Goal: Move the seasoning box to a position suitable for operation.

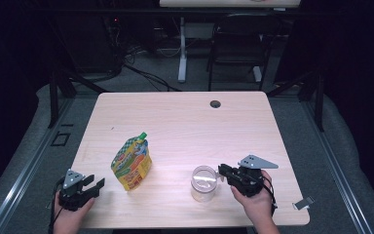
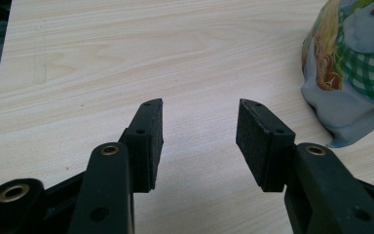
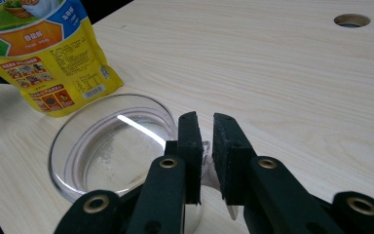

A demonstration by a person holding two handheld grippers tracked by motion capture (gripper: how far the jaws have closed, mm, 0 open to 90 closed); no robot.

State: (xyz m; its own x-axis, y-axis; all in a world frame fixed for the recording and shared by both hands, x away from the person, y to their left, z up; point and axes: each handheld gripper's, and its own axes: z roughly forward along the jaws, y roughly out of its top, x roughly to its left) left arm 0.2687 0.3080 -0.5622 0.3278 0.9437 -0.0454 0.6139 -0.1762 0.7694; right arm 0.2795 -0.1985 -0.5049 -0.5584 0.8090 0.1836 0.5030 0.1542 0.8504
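A clear glass mug [image 1: 204, 184] stands upright near the table's front, right of centre. My right gripper [image 1: 222, 171] comes at it from the right and is shut on its clear handle. In the right gripper view the jaws [image 3: 204, 122] pinch that handle beside the mug's open rim [image 3: 112, 141]. A yellow and green spouted pouch [image 1: 131, 163] stands left of the mug, apart from it. My left gripper [image 1: 95, 185] rests at the front left corner, open with nothing between its pads [image 2: 199, 105]. The pouch's bottom [image 2: 355, 73] lies to its right, untouched.
The light wooden table [image 1: 185, 117] has a cable hole [image 1: 215, 104] near its far edge. A small metal clip [image 1: 303, 203] sits at the front right corner. Beyond the table stand a black chair [image 1: 238, 44] and a white desk leg [image 1: 182, 48].
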